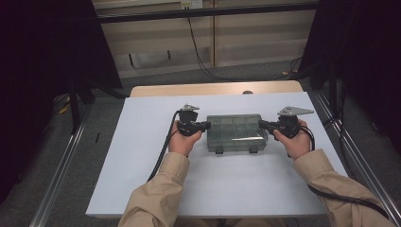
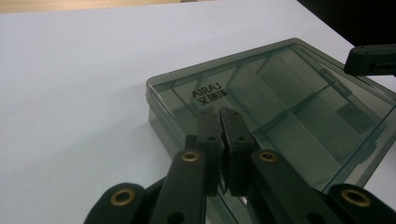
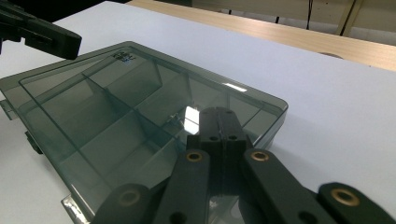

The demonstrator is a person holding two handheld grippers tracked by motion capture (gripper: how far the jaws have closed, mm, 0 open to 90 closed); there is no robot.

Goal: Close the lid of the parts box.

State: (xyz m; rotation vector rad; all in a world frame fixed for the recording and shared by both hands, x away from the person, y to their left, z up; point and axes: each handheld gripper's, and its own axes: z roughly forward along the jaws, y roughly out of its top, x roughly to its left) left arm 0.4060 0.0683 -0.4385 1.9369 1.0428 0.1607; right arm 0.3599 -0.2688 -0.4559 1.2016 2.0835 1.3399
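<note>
1. A smoky, see-through compartment box (image 1: 235, 133) lies flat near the middle of the counter (image 1: 142, 156), a little toward its far edge, with its lid down and two dark latches on the side facing me.
2. Through the lid I see the dividers splitting the box into several compartments; every compartment I can make out looks empty, though glare on the lid hides part of the interior.
3. Black lettering reading "AIRAJ" (image 2: 209, 92) marks the lid near the box's left end.
4. My left gripper (image 1: 206, 126) is at the box's left end, its fingers (image 2: 210, 135) pressed together, with only a thin seam between them, over the lid's corner, gripping nothing.
5. My right gripper (image 1: 262, 124) is at the box's right end, fingers (image 3: 211, 123) likewise closed together above the lid, holding nothing.
6. Whether either set of fingers actually touches the lid, I cannot tell.
7. A white sheet covers the counter, leaving bare wood (image 1: 213, 88) along the far edge.
</note>
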